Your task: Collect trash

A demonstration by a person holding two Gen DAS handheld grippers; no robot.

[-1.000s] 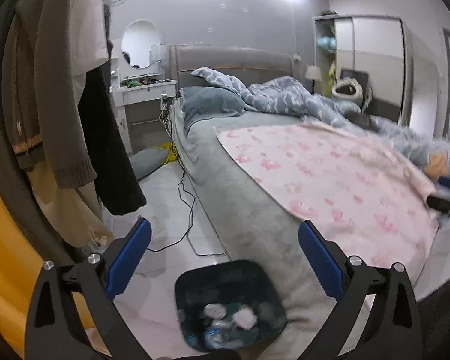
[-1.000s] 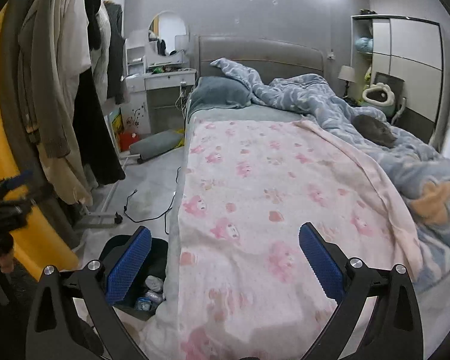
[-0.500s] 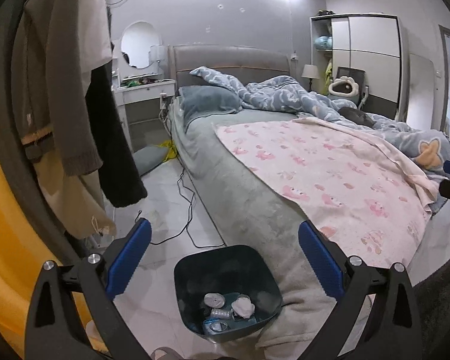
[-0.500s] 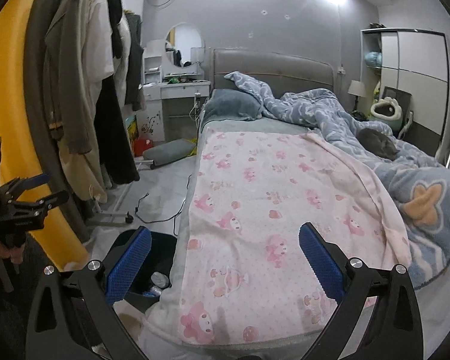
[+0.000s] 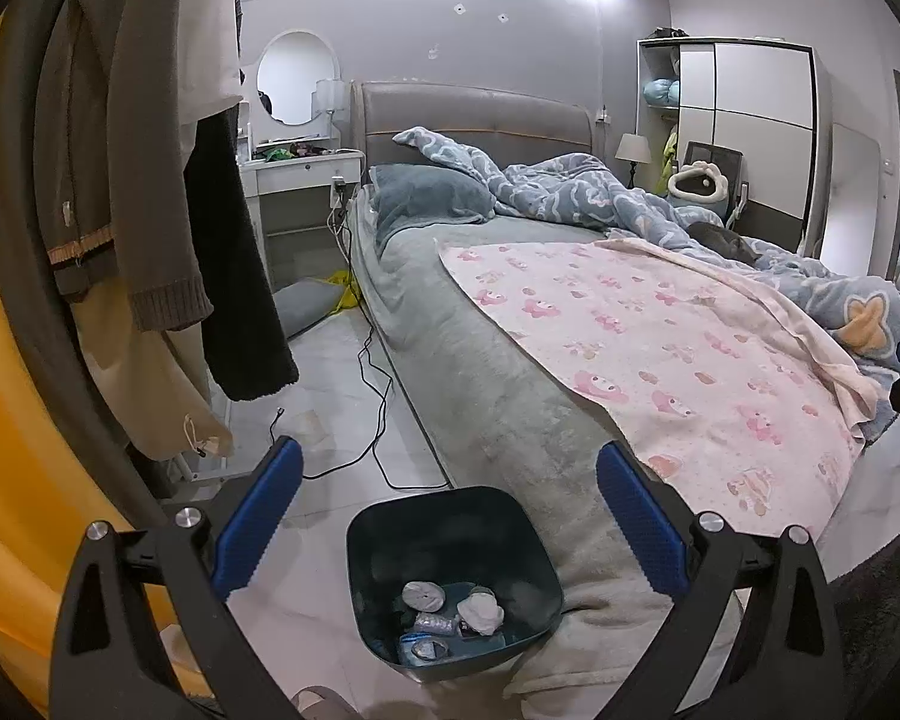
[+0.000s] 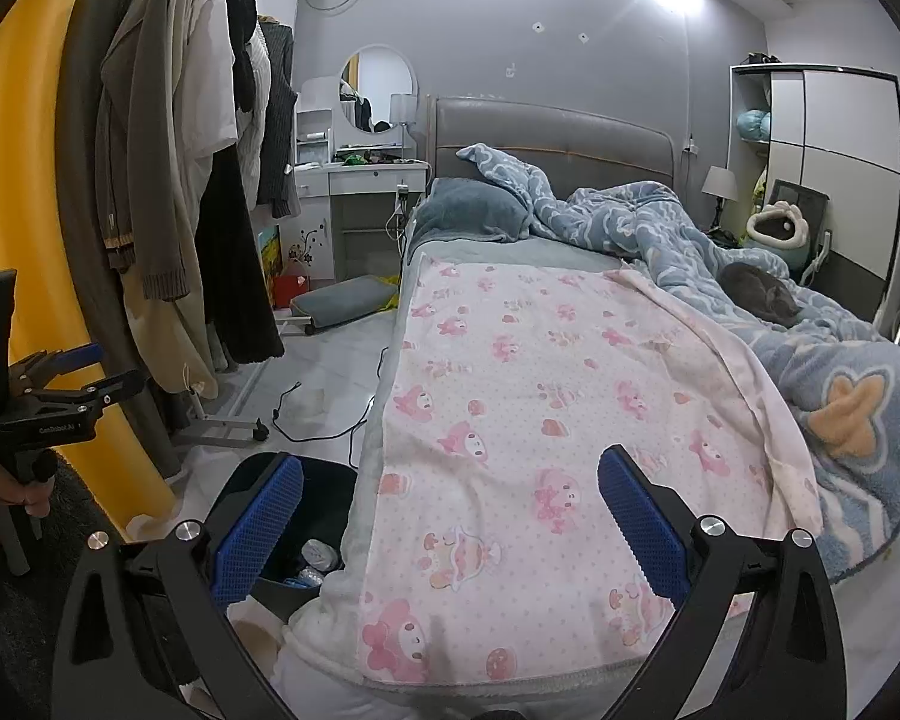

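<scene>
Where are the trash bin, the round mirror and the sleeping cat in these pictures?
Bin [image 5: 450, 507]: left wrist view, on its far rim.
Mirror [image 6: 378, 87]: right wrist view, on the middle of the glass.
Cat [image 6: 759, 294]: right wrist view, on its curled back.

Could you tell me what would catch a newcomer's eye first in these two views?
Probably the pink cartoon blanket spread across the bed, with a rumpled blue duvet beside it. Next, the dark trash bin on the floor at the bed's near corner, holding crumpled scraps, framed by the open left gripper.
</scene>
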